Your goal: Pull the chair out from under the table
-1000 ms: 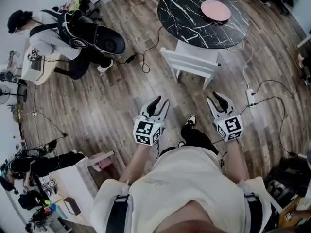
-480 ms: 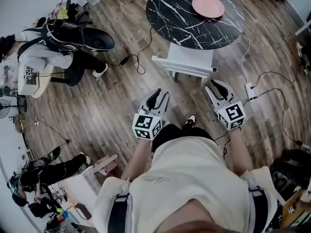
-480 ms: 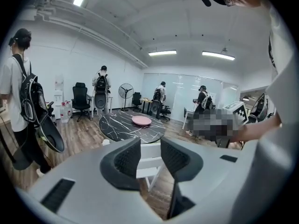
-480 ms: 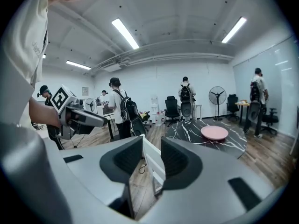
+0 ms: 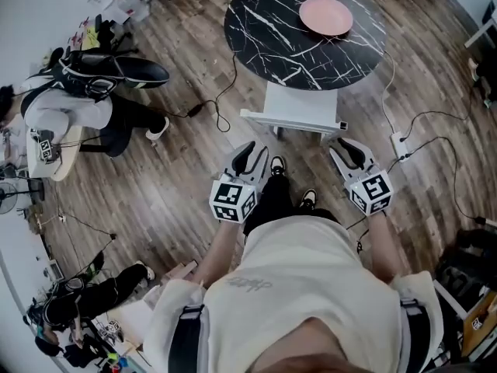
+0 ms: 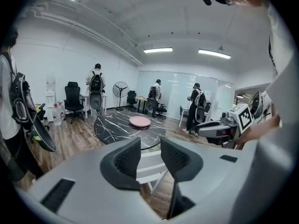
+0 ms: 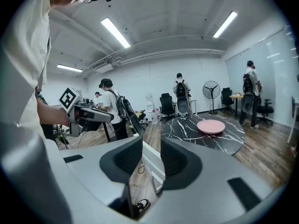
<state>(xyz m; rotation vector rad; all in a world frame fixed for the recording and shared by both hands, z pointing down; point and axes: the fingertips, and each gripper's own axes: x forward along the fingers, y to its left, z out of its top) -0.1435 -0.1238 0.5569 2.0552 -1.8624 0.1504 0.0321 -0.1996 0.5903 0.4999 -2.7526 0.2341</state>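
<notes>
A white chair (image 5: 301, 115) stands tucked under the round black marble table (image 5: 272, 29), its back rail toward me. The left gripper view shows the chair (image 6: 148, 167) between and beyond the jaws, and the right gripper view has the chair (image 7: 152, 161) just past the jaws. My left gripper (image 5: 254, 155) is open and empty, a short way short of the rail's left end. My right gripper (image 5: 346, 150) is open and empty too, just off the rail's right end. Neither touches the chair.
A pink plate (image 5: 326, 15) lies on the table. Cables and a power strip (image 5: 401, 146) run over the wood floor right of the chair. A person with a backpack (image 5: 85, 84) sits at the left, others stand further back.
I have walked closer to the table. Both grippers have come forward toward the chair's back rail, still open and empty.
</notes>
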